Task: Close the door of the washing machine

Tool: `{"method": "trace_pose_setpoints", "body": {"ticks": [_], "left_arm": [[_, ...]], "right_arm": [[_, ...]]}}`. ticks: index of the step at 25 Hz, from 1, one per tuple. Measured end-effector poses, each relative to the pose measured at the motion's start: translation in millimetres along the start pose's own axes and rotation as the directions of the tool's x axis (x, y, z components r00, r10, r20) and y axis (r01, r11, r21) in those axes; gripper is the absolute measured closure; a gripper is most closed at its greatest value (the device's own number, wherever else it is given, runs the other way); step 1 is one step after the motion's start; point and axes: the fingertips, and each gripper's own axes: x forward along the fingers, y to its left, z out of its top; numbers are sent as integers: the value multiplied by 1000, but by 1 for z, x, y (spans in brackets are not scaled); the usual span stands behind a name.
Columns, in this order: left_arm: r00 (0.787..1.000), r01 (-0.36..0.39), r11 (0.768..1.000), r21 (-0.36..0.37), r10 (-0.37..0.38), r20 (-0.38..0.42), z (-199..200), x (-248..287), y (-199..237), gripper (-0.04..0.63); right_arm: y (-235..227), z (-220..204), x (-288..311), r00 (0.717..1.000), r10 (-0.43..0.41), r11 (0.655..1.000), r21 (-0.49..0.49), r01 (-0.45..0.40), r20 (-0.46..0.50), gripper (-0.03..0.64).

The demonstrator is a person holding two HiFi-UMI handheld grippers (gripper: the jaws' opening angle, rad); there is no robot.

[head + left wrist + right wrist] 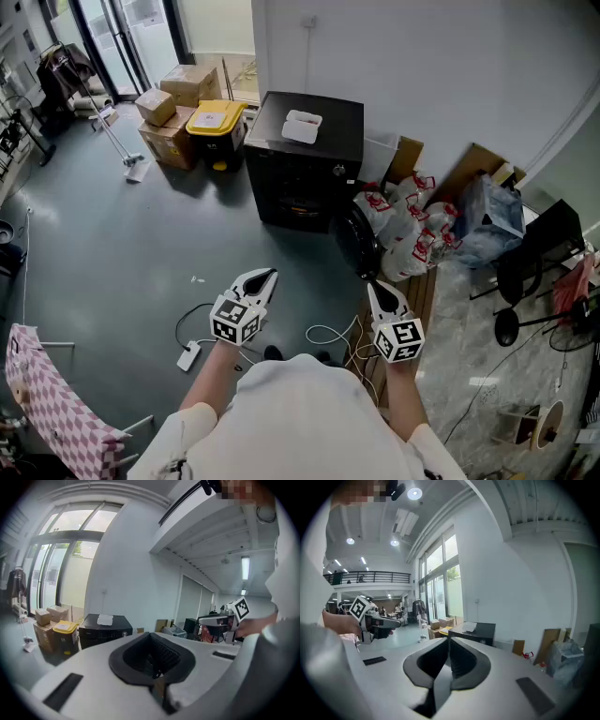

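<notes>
Black washing machine [305, 155] against the white wall, a white tray [302, 125] on its lid, and its round dark door [356, 242] hangs swung open off the front's right side, out over the grey floor [122, 253]. Crowded on the right: white bags with red print [405, 225] are heaped just beside the open door, a blue bag [487, 220] sits behind them, cardboard sheets [469, 169] lean on the wall, and a black stool [530, 267] stands further out. On the left of the machine, a yellow bin [216, 124] is just beside it, with stacked cardboard boxes [173, 108] next to that. White cables [328, 333] and a power strip [189, 356] lie on the floor right in front of the person. A pink checked cloth [42, 398] hangs at the lower left. The stretch of floor left of the door is bare and wide; the right side is hemmed in by the bags. Both forearms reach forward, grippers pointing slightly downward toward the machine. The left gripper [265, 276] hovers over bare floor, jaws together, nothing between them. The right gripper [374, 285] has its jaws pressed together and empty too; its tip sits just below the door's edge from the head view, and I can't tell whether it touches.
</notes>
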Motion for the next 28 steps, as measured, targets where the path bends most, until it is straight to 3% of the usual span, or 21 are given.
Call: {"method": "trace_pose_setpoints", "body": {"ticks": [28], "left_arm": [[999, 41, 999, -4, -41, -34, -8, -1, 25, 587]], "right_arm": [[21, 1, 26, 999, -43, 999, 17, 43, -20, 577]]}}
